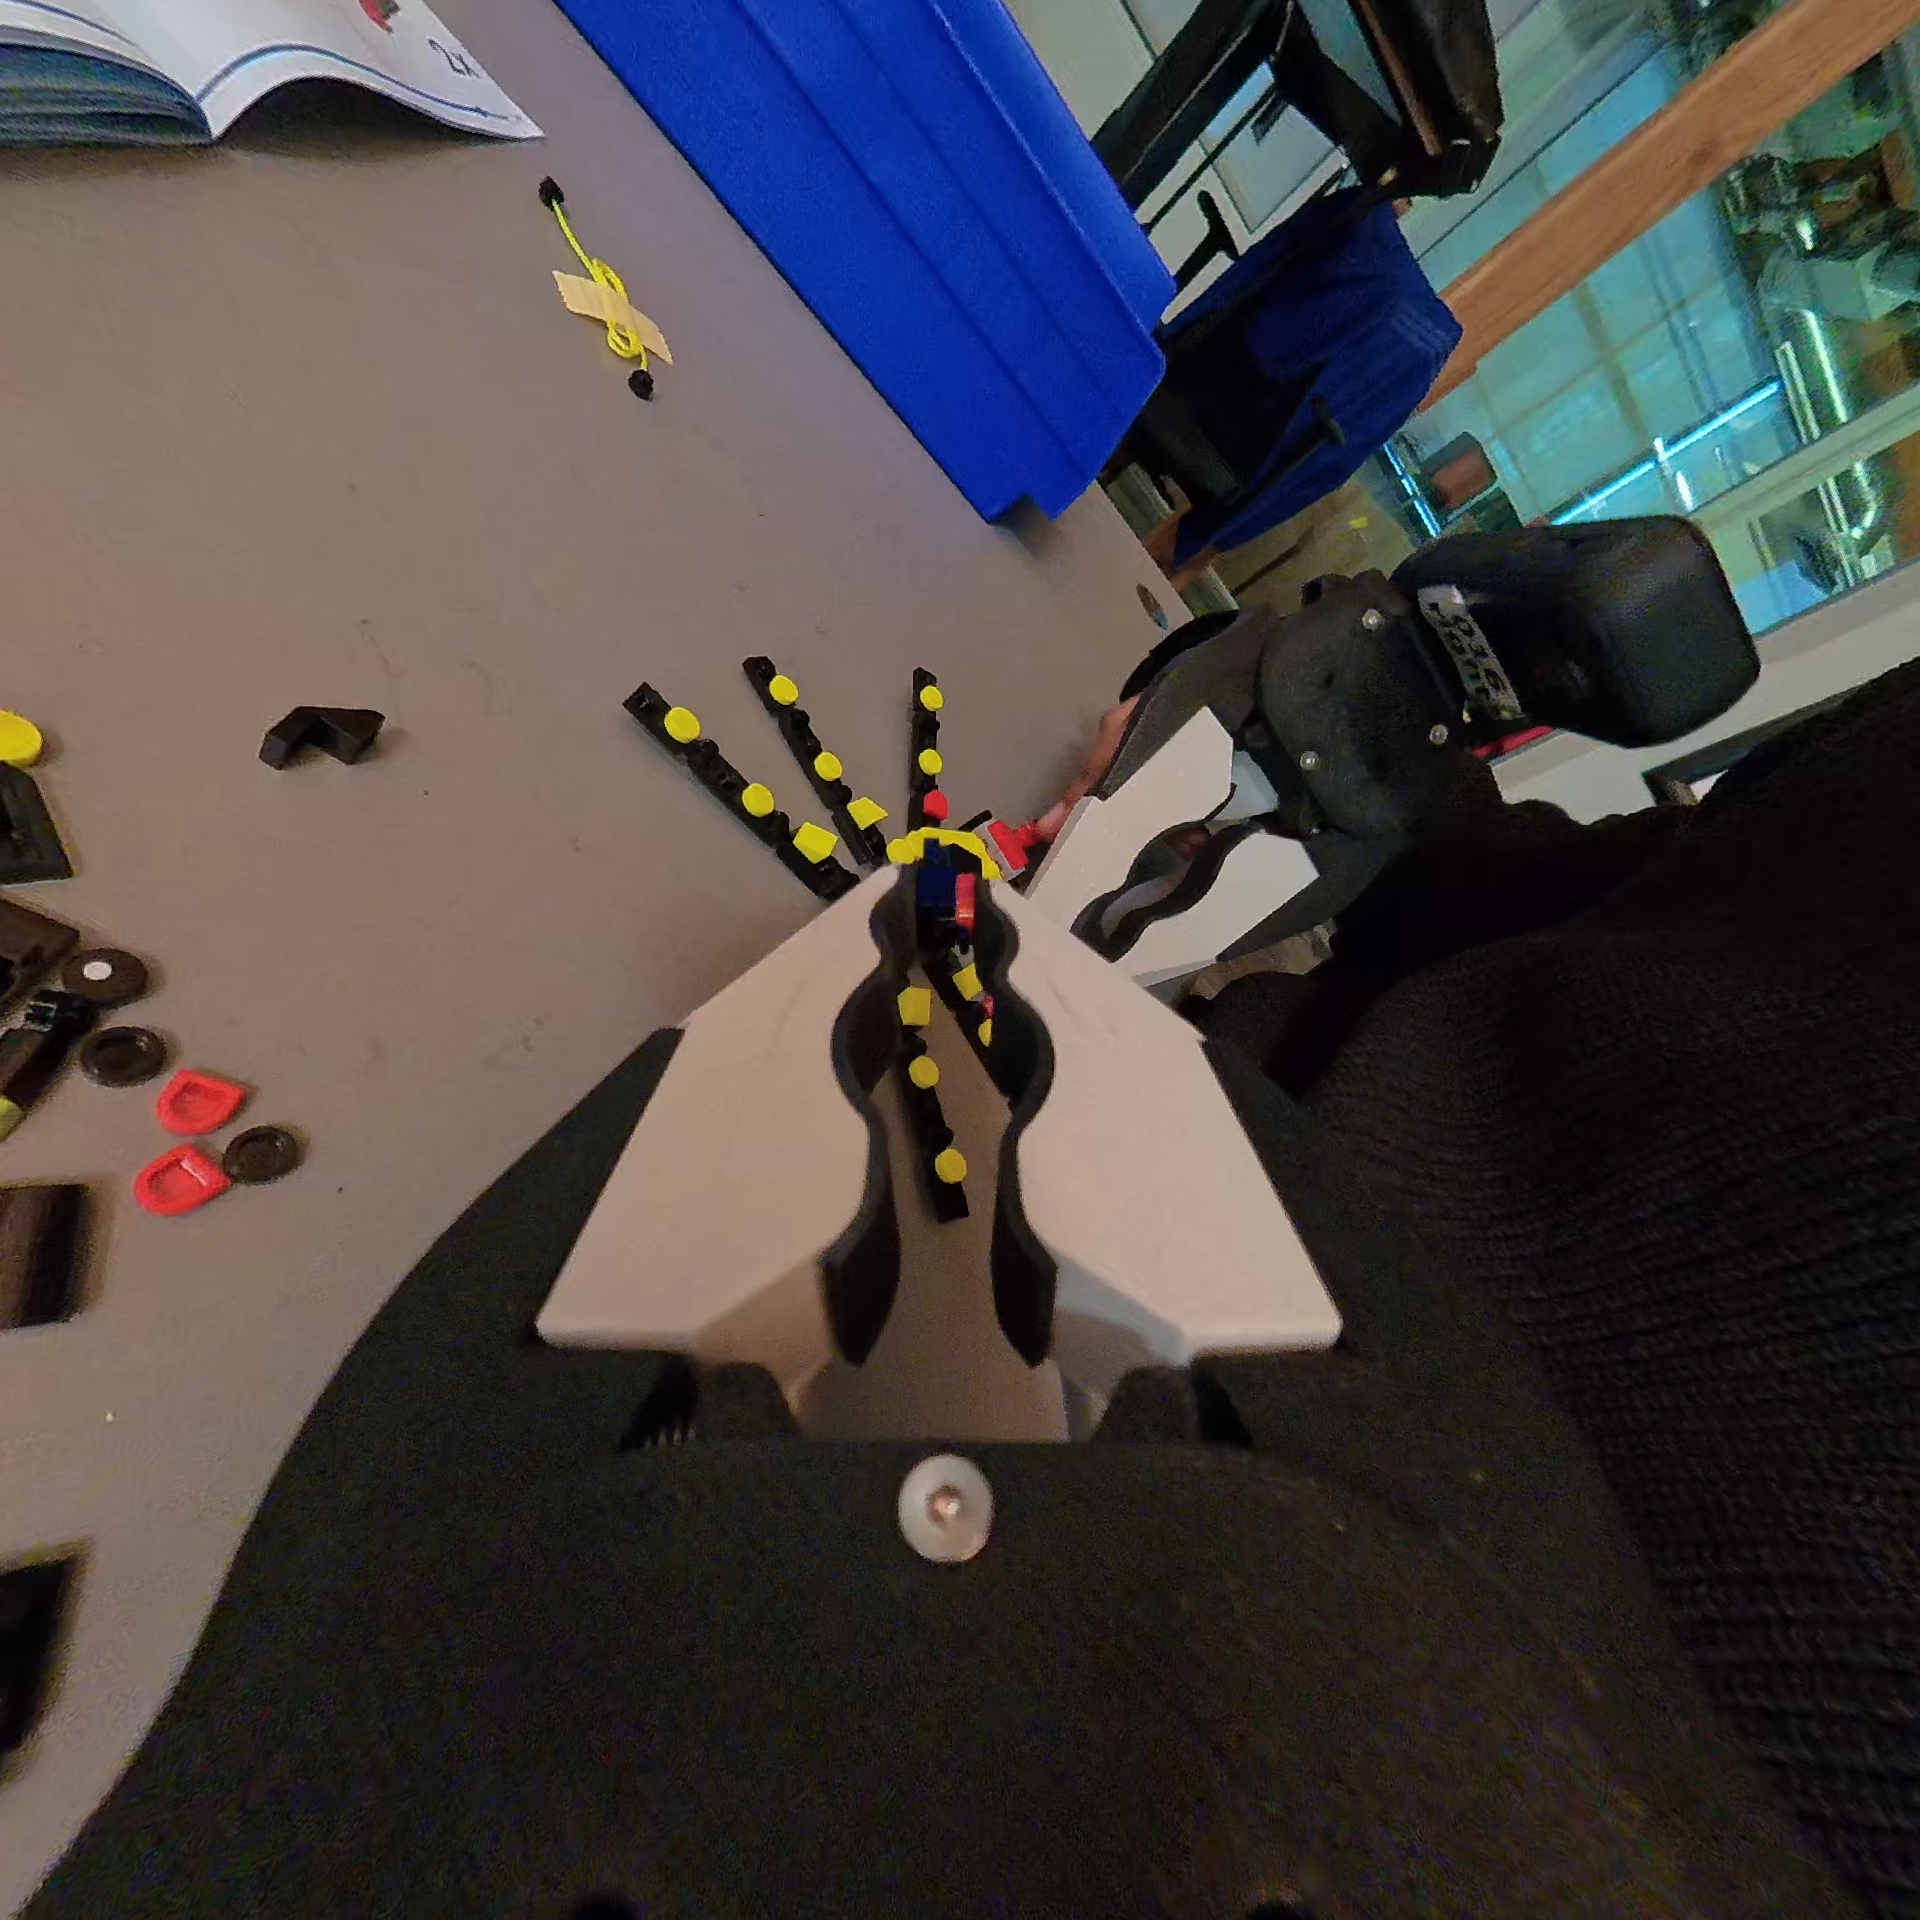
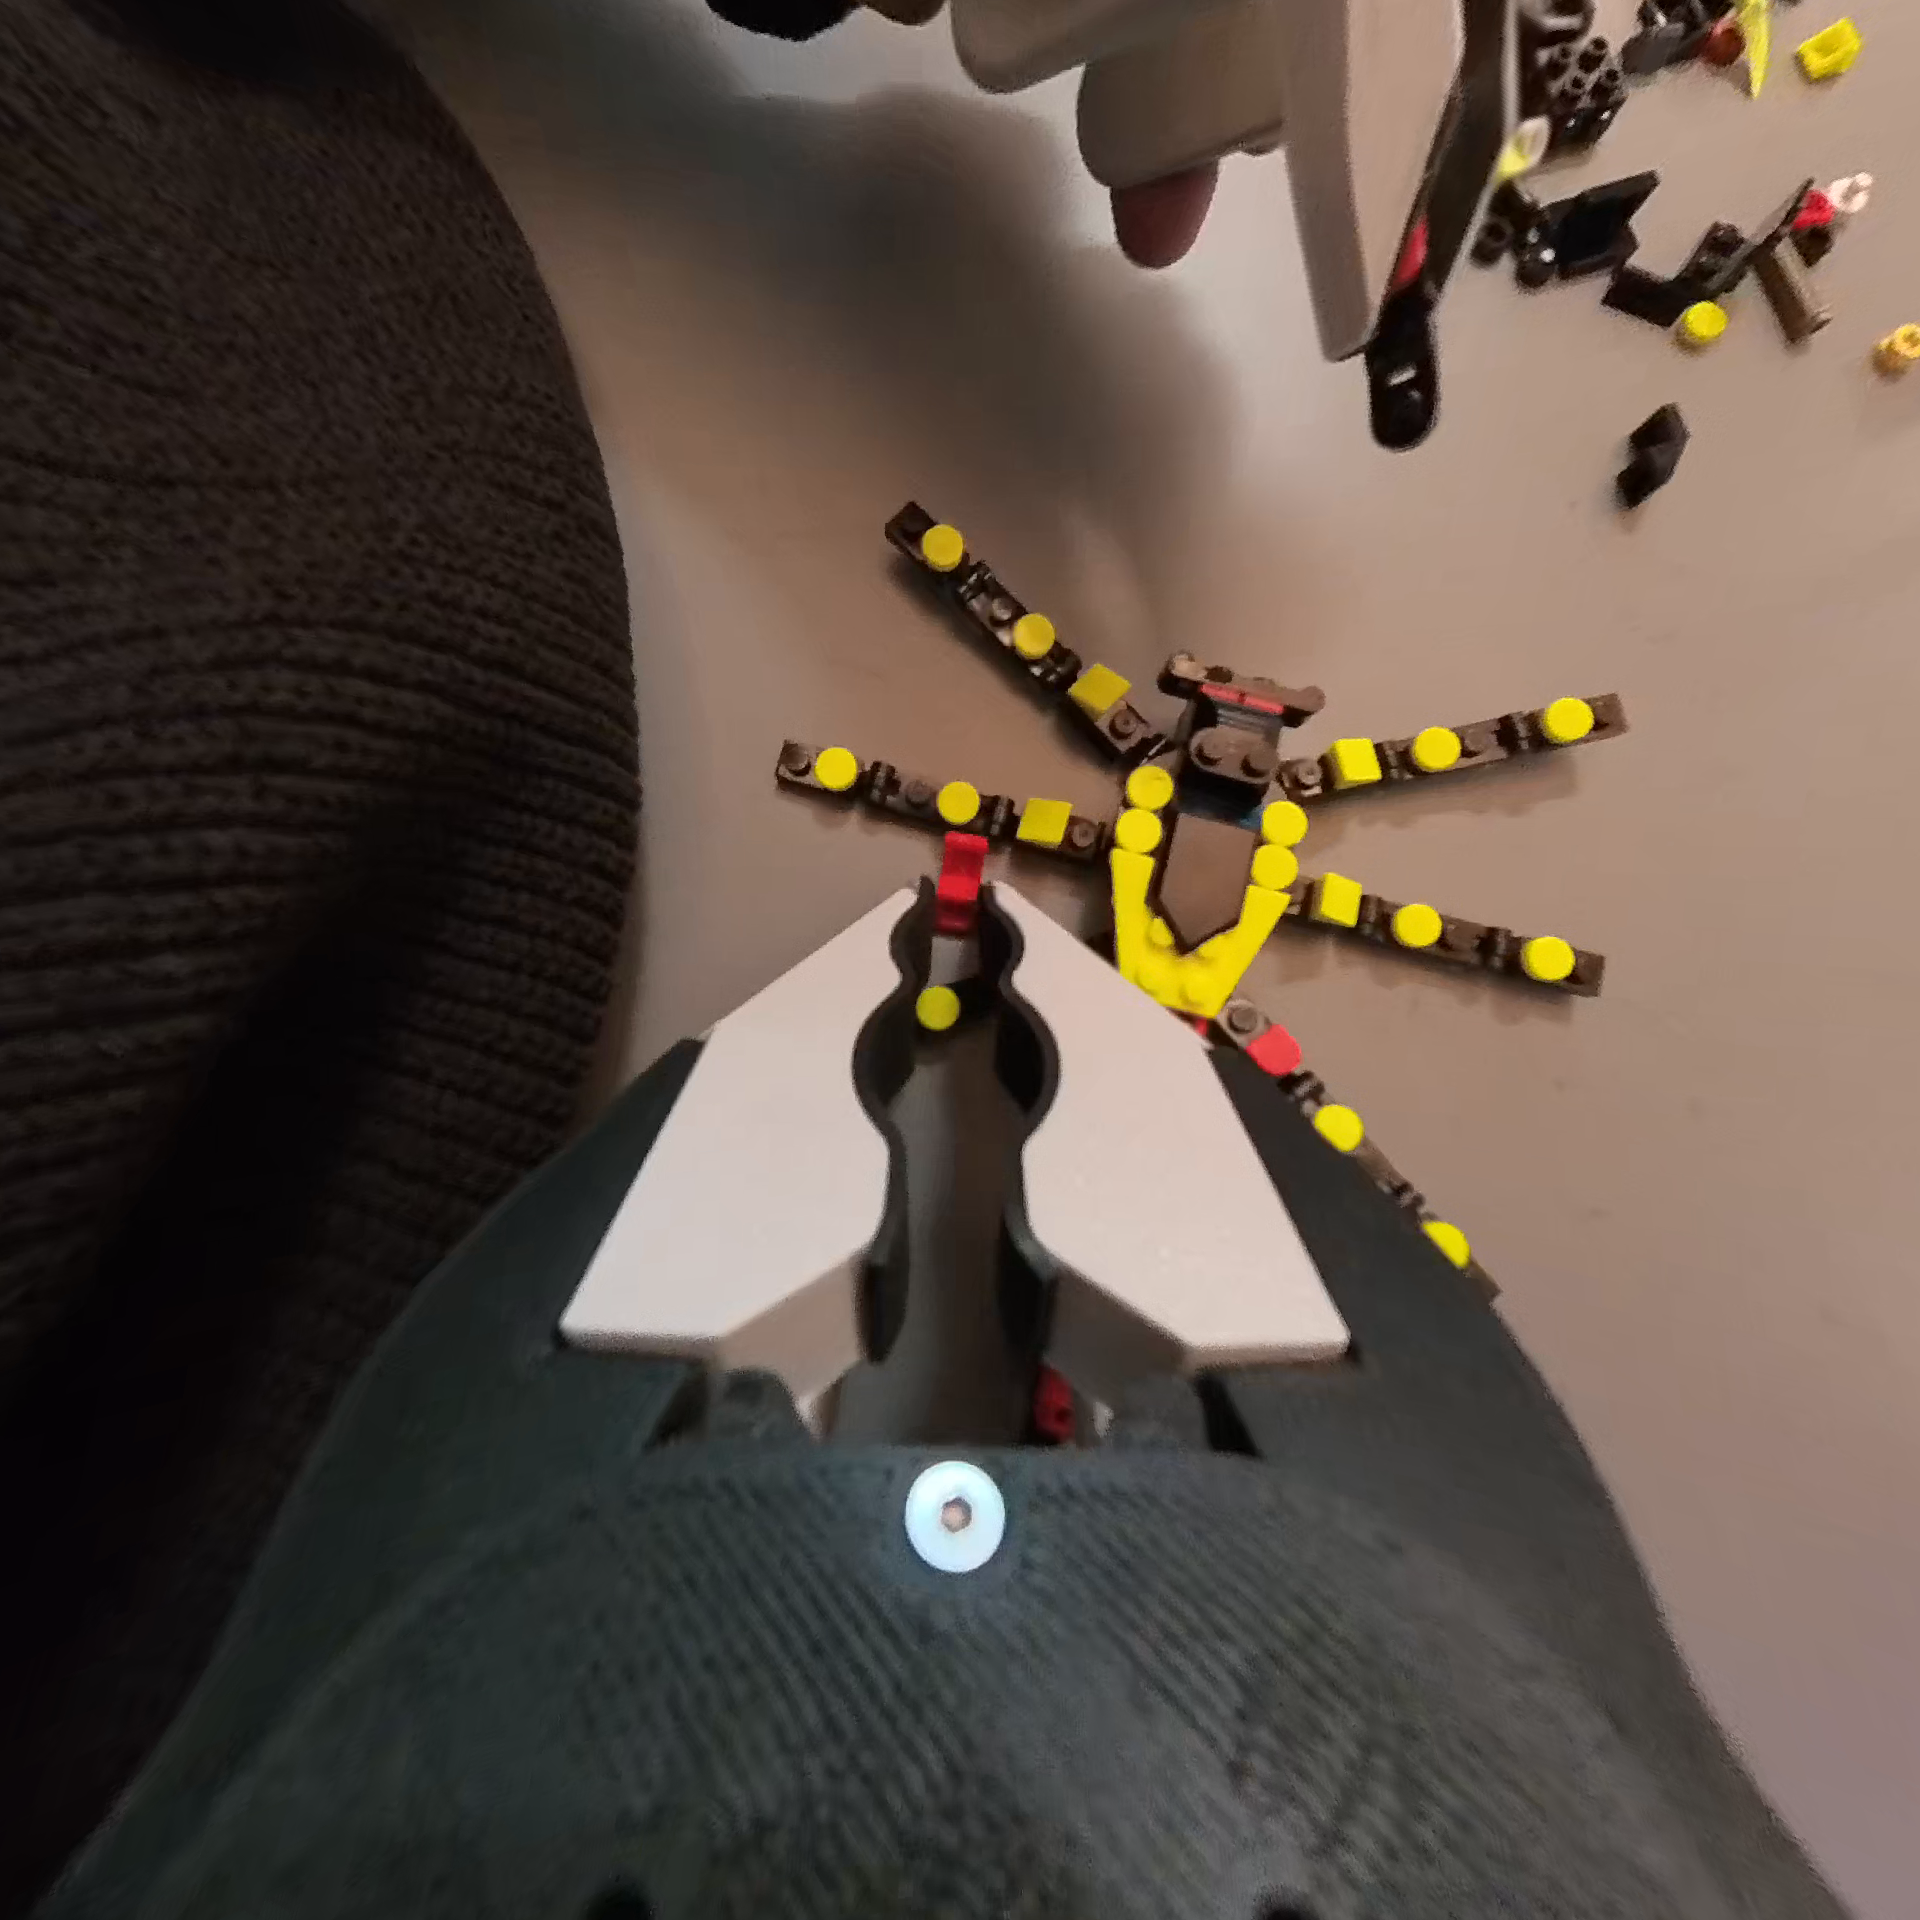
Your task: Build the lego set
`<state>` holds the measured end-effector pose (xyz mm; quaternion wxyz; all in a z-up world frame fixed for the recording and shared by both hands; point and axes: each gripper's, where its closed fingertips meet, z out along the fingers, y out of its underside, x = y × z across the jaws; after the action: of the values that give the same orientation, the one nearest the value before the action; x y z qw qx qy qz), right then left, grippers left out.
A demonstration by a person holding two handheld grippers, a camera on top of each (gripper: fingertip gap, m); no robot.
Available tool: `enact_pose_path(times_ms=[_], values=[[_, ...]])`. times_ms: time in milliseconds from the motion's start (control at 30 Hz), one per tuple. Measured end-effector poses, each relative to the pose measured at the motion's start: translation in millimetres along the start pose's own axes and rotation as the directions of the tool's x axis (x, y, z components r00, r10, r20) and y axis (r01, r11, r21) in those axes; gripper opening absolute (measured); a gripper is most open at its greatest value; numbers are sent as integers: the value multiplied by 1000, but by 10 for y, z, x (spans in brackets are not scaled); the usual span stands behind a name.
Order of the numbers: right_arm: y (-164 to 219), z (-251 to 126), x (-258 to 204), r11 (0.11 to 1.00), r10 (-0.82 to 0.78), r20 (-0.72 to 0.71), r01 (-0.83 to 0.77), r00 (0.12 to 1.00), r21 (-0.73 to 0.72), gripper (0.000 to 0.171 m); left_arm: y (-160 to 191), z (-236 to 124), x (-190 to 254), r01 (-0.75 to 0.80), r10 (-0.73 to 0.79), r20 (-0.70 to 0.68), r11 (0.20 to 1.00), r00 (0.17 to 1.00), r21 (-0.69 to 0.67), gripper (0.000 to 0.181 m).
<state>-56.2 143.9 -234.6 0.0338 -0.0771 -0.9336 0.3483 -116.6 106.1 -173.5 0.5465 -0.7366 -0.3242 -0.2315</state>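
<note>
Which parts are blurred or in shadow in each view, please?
Left wrist view: the spider model at the left gripper is sharp; the black pieces at the left edge smear. Right wrist view: the spider model is fairly sharp; the left gripper above is blurred, with a soft shadow on the table.

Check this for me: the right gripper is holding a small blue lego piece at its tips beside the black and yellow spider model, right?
Not quite. The small lego piece in the right gripper is red, not blue, as the right wrist view shows; it is beside the black and yellow spider model.
</note>
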Motion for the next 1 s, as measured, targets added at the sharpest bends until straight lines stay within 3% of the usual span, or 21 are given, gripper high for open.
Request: enact_pose_path(times_ms=[200,333,433,567,767,1000], values=[[-260,-234,61,962,161,85,-176,983,210,6,26,26,141,-26,25,-76,1000,997,-14,8],[-503,-476,31,839,301,318,-408,899,359,6,78,77,420,-104,96,-204,994,974,-27,7],[-646,-663,-49,748,318,500,-537,806,390,6,185,109,534,-178,155,-253,982,955,-67,7],[-724,-762,-266,673,333,728,-692,599,261,6,223,106,725,-235,205,-346,971,916,-45,7],[-774,-859,-339,537,355,895,-843,272,43,6,238,51,965,-293,266,-453,956,851,11,8],[-714,-816,-564,541,378,923,-826,71,-158,6,371,15,1134,-341,277,-545,940,791,-17,8]])
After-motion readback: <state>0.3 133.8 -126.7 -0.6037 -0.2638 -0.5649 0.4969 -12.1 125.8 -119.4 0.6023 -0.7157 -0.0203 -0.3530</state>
